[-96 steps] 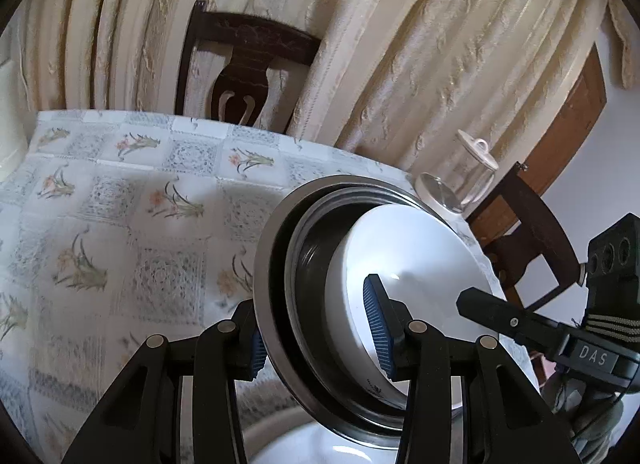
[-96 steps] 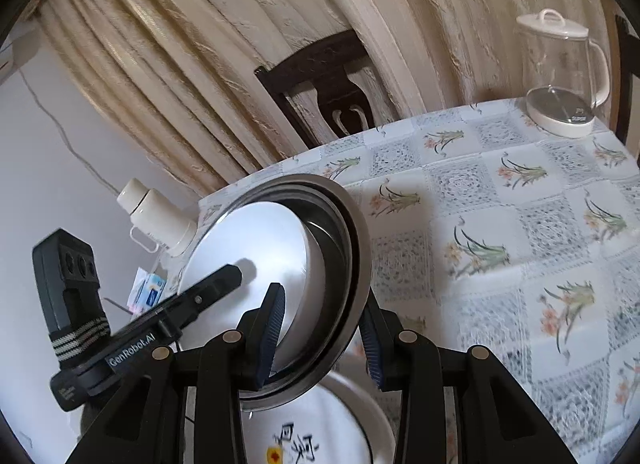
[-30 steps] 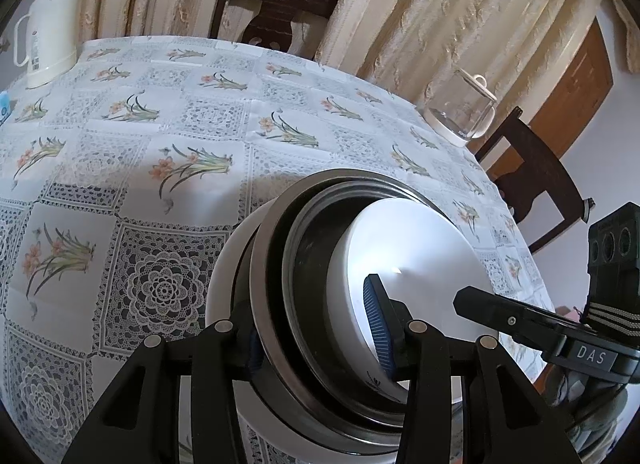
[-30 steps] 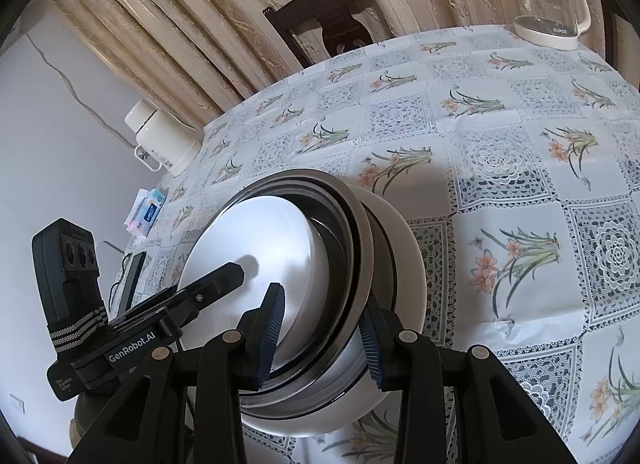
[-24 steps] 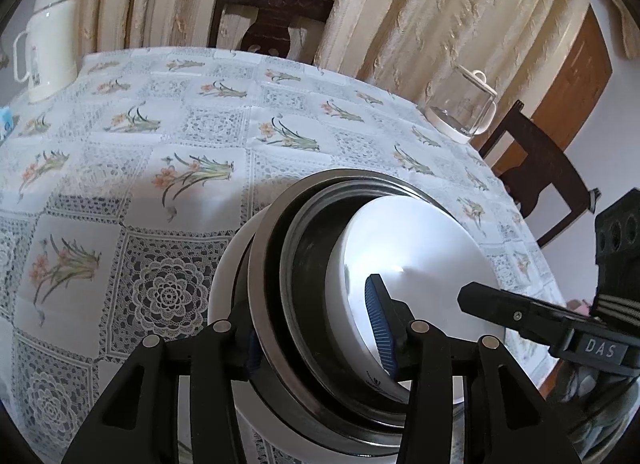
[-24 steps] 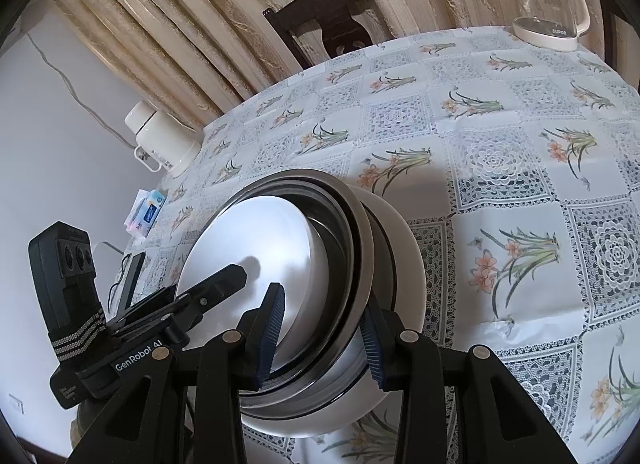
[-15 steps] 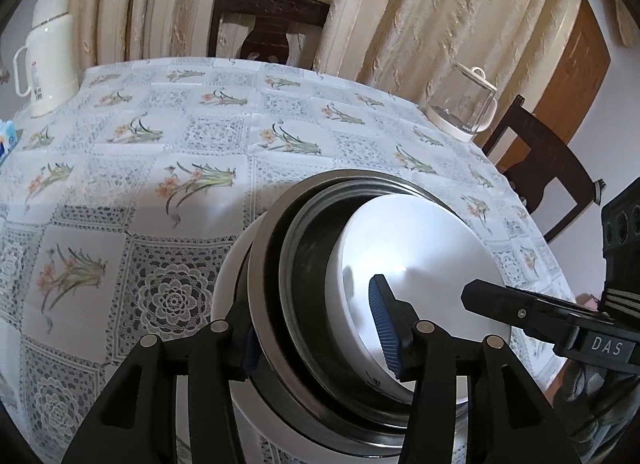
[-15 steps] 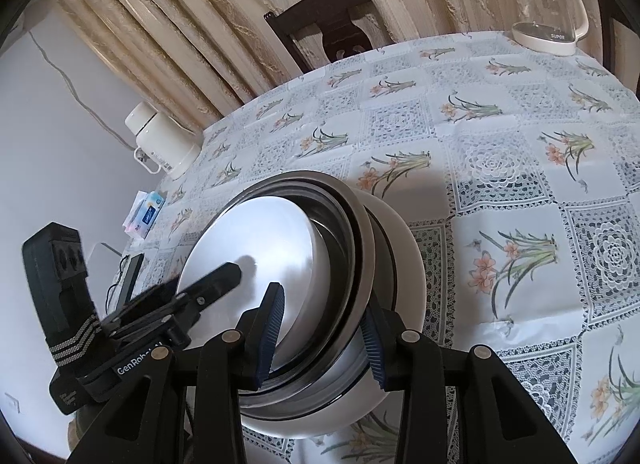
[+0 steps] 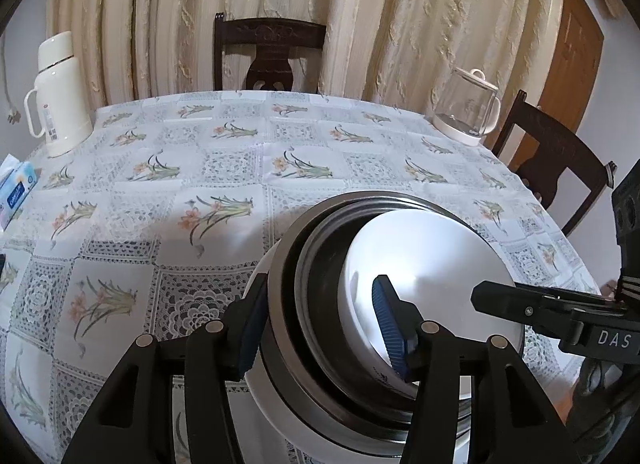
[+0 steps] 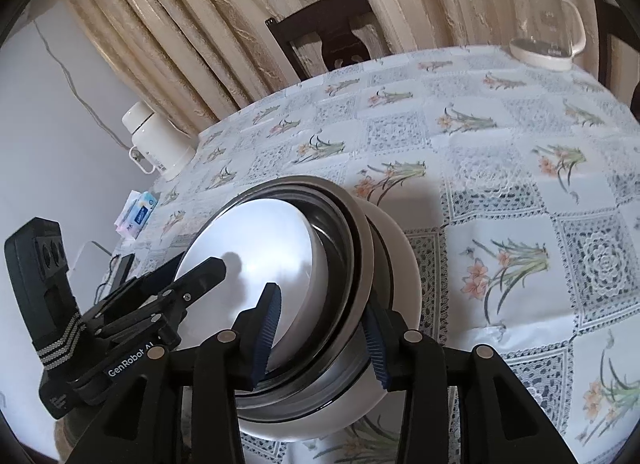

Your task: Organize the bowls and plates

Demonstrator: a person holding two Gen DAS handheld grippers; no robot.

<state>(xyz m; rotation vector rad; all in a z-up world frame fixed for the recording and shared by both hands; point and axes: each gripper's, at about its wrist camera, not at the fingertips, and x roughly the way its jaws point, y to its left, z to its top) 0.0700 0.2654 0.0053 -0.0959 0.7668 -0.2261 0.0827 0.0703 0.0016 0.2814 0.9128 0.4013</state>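
I had left gripper [image 9: 318,322] fingers astride bowl stack [image 9: 400,304] rim, loosely | right gripper [image 10: 322,334] mirrored opposite, unclenched.

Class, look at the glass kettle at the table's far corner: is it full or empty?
Empty: the glass kettle is see-through down to its white base, with no water line.

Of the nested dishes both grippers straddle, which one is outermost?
The big white bowl: it sits under everything, holding the steel bowls, which hold the small white bowl on top.
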